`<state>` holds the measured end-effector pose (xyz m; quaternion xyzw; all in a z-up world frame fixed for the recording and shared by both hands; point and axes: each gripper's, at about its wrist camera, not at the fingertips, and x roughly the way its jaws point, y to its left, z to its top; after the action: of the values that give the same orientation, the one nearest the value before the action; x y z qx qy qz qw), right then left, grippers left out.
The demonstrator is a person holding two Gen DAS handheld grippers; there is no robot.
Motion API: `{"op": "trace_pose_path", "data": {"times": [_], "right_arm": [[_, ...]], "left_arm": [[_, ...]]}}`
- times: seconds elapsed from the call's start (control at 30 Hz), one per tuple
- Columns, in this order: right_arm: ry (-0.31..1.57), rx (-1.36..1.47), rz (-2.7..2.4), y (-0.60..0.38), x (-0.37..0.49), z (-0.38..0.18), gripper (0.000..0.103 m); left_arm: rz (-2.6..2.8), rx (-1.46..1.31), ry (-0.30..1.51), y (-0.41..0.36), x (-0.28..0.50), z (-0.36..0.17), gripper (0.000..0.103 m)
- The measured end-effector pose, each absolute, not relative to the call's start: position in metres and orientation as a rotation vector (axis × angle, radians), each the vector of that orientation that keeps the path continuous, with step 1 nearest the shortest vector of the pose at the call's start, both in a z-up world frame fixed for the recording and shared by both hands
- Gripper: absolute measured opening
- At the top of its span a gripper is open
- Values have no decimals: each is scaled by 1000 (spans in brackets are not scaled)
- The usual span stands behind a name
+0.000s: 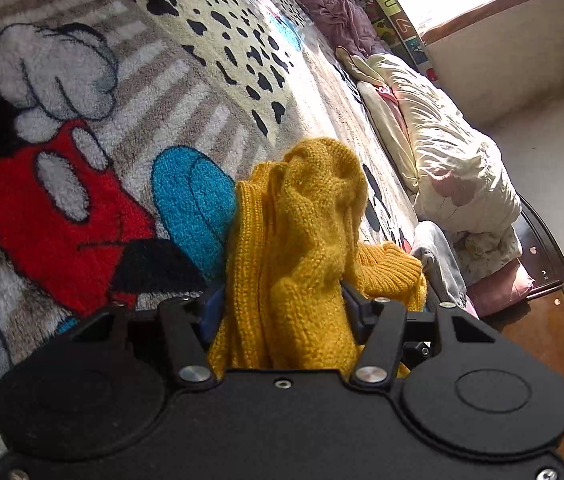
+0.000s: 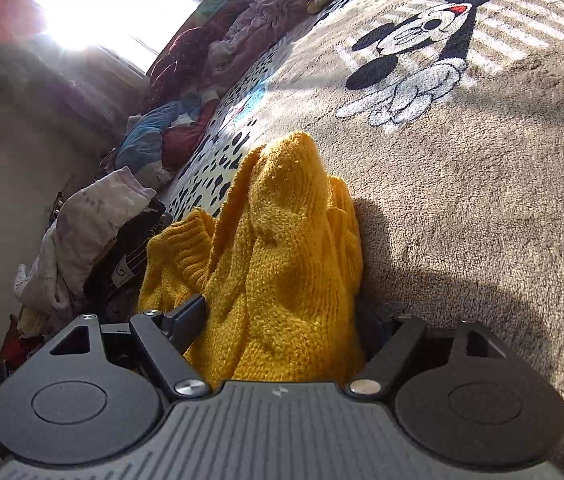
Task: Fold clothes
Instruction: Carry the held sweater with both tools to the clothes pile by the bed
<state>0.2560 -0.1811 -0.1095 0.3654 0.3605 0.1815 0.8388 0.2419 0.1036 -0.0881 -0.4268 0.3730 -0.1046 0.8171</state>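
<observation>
In the left wrist view, the left tongs [image 1: 282,304] are clenched on a thick bunch of the yellow knit sweater [image 1: 305,232], which fills the gap between the two black fingers and rises in a hump ahead of them. A ribbed cuff [image 1: 395,266] sticks out to the right. The sweater lies on the cartoon-print fleece blanket [image 1: 94,128] covering the bed. To the left the blanket is bare and wide. To the right the bed's edge is crowded by a white pillow [image 1: 453,160] and a grey garment [image 1: 439,260], with a dark wooden bed frame [image 1: 541,320] just beyond.

In the right wrist view, the right tongs [image 2: 282,312] hold another mass of the same sweater [image 2: 282,240], the knit packed between the fingers. The blanket [image 2: 461,184] to the right lies open and flat. To the left, the bed's edge is lined with heaped clothes [image 2: 82,232].
</observation>
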Motion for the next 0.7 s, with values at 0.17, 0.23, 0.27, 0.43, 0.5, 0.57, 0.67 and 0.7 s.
{"op": "trace_pose_path", "data": {"times": [0.17,0.23,0.27,0.43,0.5,0.57,0.67,0.7], "right_arm": [[796,918,392,-192,249,-109,57],[802,964,412,-200,236,-97,56],[796,971,421,-205,227,-89,55],[852,858,320,-210,208,-102,66],[812,833,321,-211,200,-97,73],[798,714,293,-205,195,-86,80],[800,646,271,-203,195,-83,82],[801,639,265,-202,194,-83,82]], "left_arm": [[-223,-1050,819,108,223,-77,43],[-258,-1074,808,110,210,-67,43],[-255,-1076,818,110,205,-68,45],[-219,-1051,850,117,192,-90,61],[-218,-958,831,116,187,-80,66],[-222,-907,824,114,187,-78,67],[-221,-866,799,115,184,-77,67],[-220,-853,793,114,183,-77,67]]}}
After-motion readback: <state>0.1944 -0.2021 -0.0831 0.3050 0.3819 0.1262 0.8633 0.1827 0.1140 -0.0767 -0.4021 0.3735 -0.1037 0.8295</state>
